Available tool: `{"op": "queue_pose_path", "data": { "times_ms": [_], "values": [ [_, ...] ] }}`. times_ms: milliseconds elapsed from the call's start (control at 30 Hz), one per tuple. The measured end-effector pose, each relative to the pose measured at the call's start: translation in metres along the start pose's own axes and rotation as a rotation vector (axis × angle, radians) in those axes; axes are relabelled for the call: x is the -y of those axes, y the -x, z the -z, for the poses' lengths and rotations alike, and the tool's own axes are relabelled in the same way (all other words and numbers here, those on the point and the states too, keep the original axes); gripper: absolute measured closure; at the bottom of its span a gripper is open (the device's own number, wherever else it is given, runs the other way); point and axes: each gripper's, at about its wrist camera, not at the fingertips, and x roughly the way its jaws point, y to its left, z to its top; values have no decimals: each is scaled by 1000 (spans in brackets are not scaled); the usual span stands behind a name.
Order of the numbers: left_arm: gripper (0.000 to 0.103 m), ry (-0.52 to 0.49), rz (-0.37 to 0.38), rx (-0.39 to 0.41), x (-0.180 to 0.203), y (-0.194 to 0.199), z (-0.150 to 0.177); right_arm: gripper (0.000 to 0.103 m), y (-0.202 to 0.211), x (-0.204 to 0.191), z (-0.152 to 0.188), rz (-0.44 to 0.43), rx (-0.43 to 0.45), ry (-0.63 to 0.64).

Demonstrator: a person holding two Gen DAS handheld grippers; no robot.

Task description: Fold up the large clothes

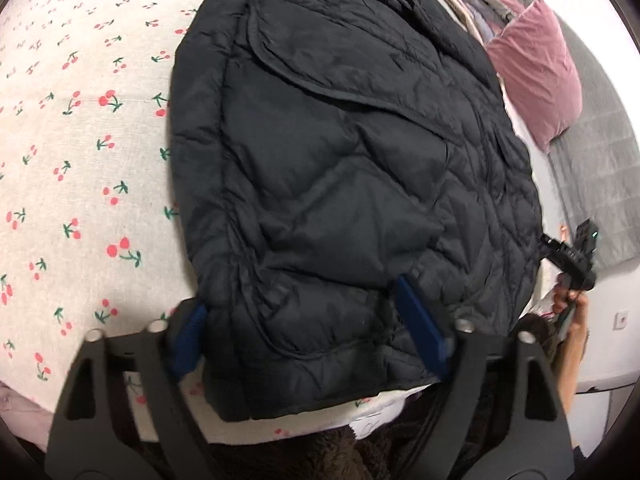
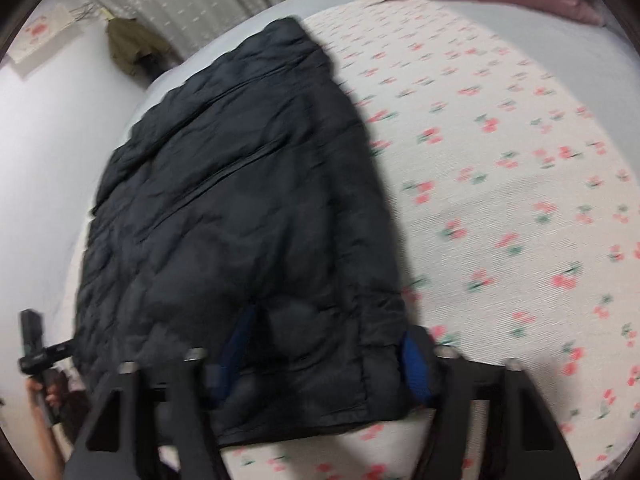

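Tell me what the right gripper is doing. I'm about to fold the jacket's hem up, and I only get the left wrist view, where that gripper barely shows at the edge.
Observer: The right gripper straddles the jacket hem at the corner beside the cherry-print sheet. One blue pad is sunk in the fabric and the other is at the jacket's edge.
Operator: Is it clamped?
Observer: Fabric fills the gap between its pads, but motion blur hides whether they press.
Operator: Anything beyond the collar end?
Observer: An olive garment hangs by the wall past it.
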Motion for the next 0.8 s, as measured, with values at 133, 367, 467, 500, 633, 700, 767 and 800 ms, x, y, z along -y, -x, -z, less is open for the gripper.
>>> {"op": "queue_pose_path", "data": {
  "times_ms": [133, 367, 467, 500, 633, 700, 767, 800],
  "values": [
    [67, -4, 0, -26, 10, 2, 5, 87, 1, -9, 5, -35, -37, -11],
    [87, -8, 67, 87, 16, 36, 16, 93, 36, -21, 18, -114, 79, 0],
    [88, -37, 95, 141, 23, 56, 25, 94, 55, -26, 29, -138, 109, 20],
    [88, -48, 110, 159, 26, 64, 29, 94, 60, -27, 30, -145, 117, 25],
    [88, -101, 172, 220, 38, 96, 48, 94, 90, -31, 44, -180, 161, 43],
    [88, -132, 181, 240, 45, 108, 55, 94, 104, -29, 48, -186, 178, 46],
    [88, -163, 187, 258, 51, 120, 62, 94, 117, -27, 52, -201, 193, 37],
    [88, -176, 193, 265, 54, 125, 64, 94, 127, -25, 55, -221, 201, 23]
  ]
}}
